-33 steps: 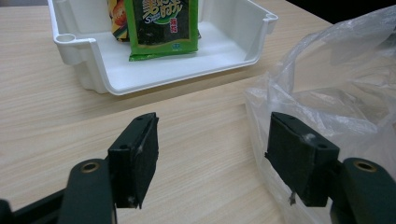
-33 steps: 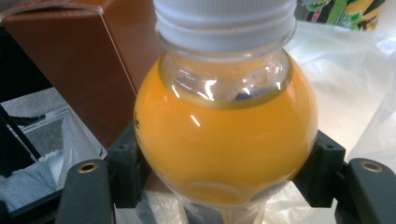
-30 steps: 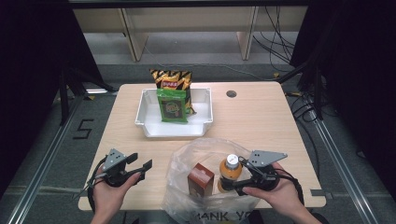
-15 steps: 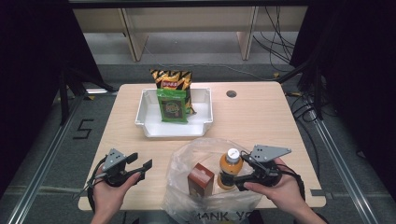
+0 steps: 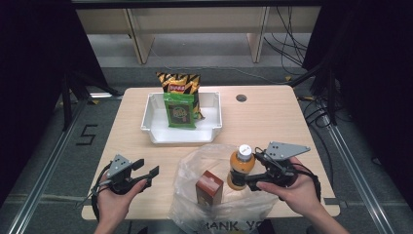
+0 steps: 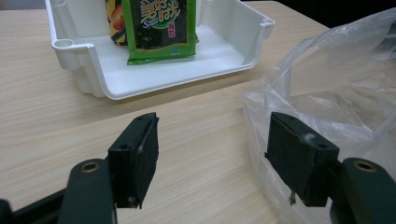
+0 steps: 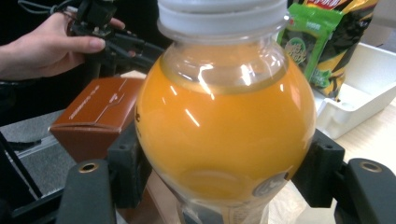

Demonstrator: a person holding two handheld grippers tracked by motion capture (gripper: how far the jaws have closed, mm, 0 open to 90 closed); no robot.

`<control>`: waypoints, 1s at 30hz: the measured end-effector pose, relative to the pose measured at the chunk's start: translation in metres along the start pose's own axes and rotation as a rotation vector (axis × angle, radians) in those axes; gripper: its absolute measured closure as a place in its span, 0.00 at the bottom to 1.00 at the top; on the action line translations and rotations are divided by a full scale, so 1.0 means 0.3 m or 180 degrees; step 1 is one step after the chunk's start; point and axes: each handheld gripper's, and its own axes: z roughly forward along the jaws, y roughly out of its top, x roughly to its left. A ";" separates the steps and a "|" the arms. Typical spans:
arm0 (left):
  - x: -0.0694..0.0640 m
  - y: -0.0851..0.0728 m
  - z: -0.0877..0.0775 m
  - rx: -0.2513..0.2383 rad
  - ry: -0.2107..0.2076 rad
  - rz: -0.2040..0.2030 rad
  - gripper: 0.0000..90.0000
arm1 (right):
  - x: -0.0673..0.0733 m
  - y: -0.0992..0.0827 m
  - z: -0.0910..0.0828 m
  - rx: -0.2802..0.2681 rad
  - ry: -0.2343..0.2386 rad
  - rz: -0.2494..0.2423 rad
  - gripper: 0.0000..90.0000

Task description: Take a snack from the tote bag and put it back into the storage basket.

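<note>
Right gripper [image 5: 253, 181] pinches the clear plastic orange-juice bottle [image 5: 240, 168] above the crinkled transparent bag [image 5: 195, 165], while left gripper [image 5: 146, 174] hangs spread, empty.

Upright orange juice bottle [image 5: 240, 168], white-capped

Orange bottle [image 5: 241, 168], white cap – brown box [image 5: 209, 186] – white tray [image 5: 157, 132].

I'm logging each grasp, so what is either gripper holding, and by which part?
The right gripper clamps the orange juice bottle across its rounded body, below the white cap. The left gripper is open and holds nothing.
</note>
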 end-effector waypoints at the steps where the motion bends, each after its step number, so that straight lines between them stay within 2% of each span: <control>1: 0.000 0.000 0.000 -0.0001 -0.0002 0.0001 0.37 | -0.007 0.005 -0.003 0.0020 0.0033 -0.0051 0.36; 2: 0.000 0.000 0.000 0.0001 -0.0002 0.0001 0.37 | -0.008 0.007 -0.003 -0.0010 0.0001 -0.0046 0.36; 4: -0.001 0.000 0.001 -0.0005 -0.0008 0.0005 0.37 | -0.012 0.011 -0.006 0.0034 0.0064 -0.0028 0.36; 6: -0.001 0.001 0.000 -0.0011 -0.0010 0.0001 0.37 | -0.002 0.016 -0.007 0.0016 0.0022 0.0092 0.36; 7: -0.002 0.001 -0.001 -0.0007 -0.0004 0.0000 0.37 | -0.014 0.020 -0.004 -0.0057 0.0054 -0.0023 0.36; 11: -0.001 0.003 -0.003 -0.0015 -0.0015 0.0016 0.37 | -0.019 0.033 -0.013 -0.0075 -0.0012 -0.0046 0.36; 12: -0.002 0.003 -0.003 -0.0015 0.0000 0.0008 0.37 | -0.012 0.034 -0.013 -0.0087 0.0004 0.0061 0.36; 13: -0.001 0.003 -0.003 -0.0016 -0.0002 0.0007 0.37 | -0.019 0.039 -0.016 -0.0063 0.0000 0.0017 0.36; 14: -0.002 0.003 -0.003 -0.0017 -0.0002 0.0006 0.37 | -0.014 0.042 -0.015 -0.0078 0.0013 0.0091 0.36; 15: -0.002 0.002 -0.003 -0.0013 -0.0002 0.0010 0.37 | -0.023 0.046 -0.016 -0.0107 -0.0015 -0.0003 0.36; 18: -0.002 0.001 -0.003 -0.0013 -0.0013 0.0008 0.37 | -0.025 0.055 -0.014 -0.0135 0.0010 0.0076 0.36; 20: -0.005 0.003 -0.004 -0.0018 -0.0008 0.0017 0.37 | -0.030 0.061 -0.016 -0.0124 -0.0004 0.0053 0.36; 21: -0.006 0.002 -0.004 -0.0028 -0.0011 0.0015 0.37 | -0.024 0.063 -0.016 -0.0118 -0.0025 0.0146 0.36; 22: -0.006 0.002 -0.006 -0.0024 -0.0004 0.0017 0.37 | -0.034 0.069 -0.015 -0.0167 -0.0038 0.0013 0.36; 23: -0.006 0.002 -0.006 -0.0029 -0.0004 0.0009 0.37 | -0.037 0.073 -0.012 -0.0208 -0.0032 0.0000 0.36; 24: -0.006 0.002 -0.008 -0.0030 0.0002 0.0010 0.37 | -0.030 0.076 -0.016 -0.0143 -0.0026 0.0091 0.36; 25: -0.005 0.002 -0.009 -0.0034 -0.0003 0.0013 0.37 | -0.039 0.081 -0.014 -0.0167 -0.0048 0.0013 0.36; 26: -0.004 0.003 -0.011 -0.0029 -0.0004 0.0026 0.37 | -0.035 0.083 -0.009 -0.0230 -0.0074 0.0069 0.36; 28: -0.004 0.003 -0.011 -0.0043 -0.0014 0.0025 0.37 | -0.040 0.089 -0.010 -0.0187 -0.0057 0.0060 0.36; 30: -0.004 0.003 -0.011 -0.0044 -0.0015 0.0028 0.37 | -0.044 0.092 -0.003 -0.0233 -0.0031 0.0054 0.36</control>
